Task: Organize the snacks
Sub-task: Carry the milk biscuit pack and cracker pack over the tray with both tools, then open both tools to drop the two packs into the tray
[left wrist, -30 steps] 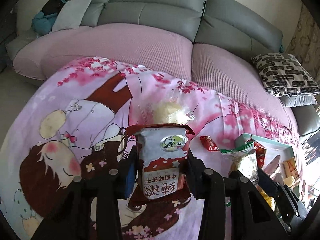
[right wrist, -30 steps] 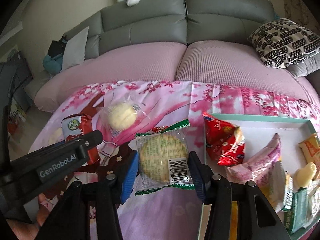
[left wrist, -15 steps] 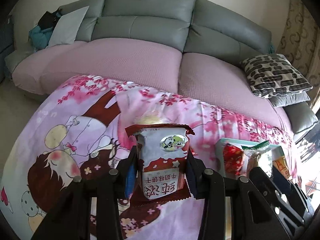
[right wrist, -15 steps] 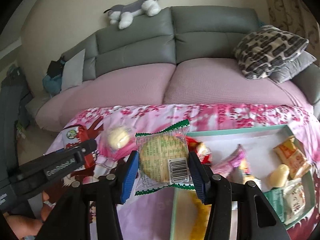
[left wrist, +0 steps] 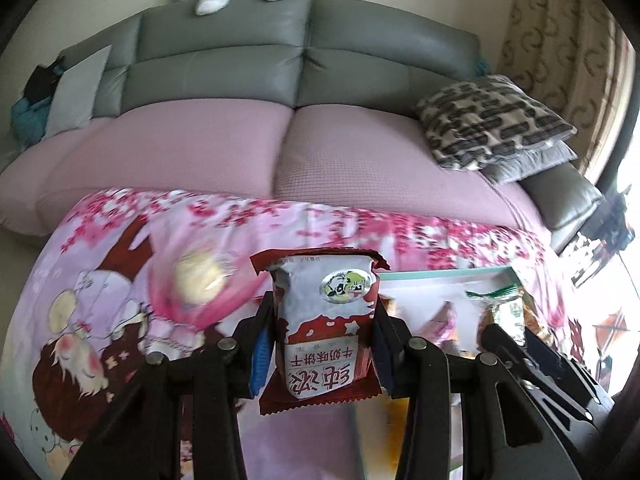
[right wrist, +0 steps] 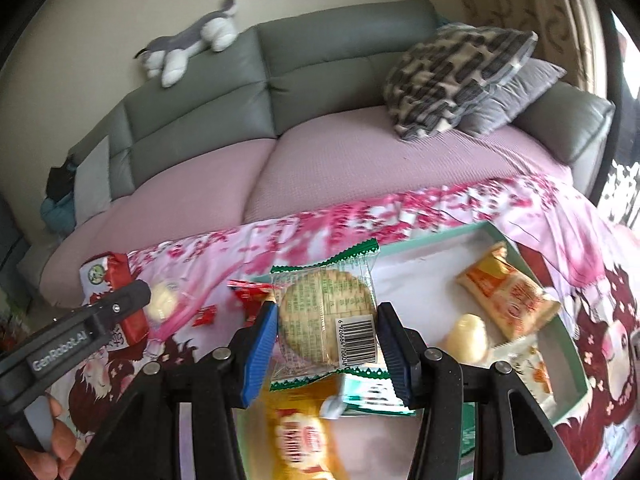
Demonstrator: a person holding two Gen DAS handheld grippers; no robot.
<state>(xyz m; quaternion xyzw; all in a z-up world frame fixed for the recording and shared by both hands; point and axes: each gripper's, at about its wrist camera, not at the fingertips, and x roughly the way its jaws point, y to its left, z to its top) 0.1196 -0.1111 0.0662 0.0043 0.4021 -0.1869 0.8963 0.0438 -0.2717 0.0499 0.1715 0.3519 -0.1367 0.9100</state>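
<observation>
Blue-padded jaws of the left gripper pinch a red-and-white biscuit packet, held upright and tilted down over the pink cartoon cloth. The right gripper clamps a clear round-cracker packet above the near end of the teal-rimmed tray, where other snacks lie and white floor shows at its middle. Since a second ago both hands have swung toward the tray, and a wrapped yellow bun now lies left of the biscuit packet.
</observation>
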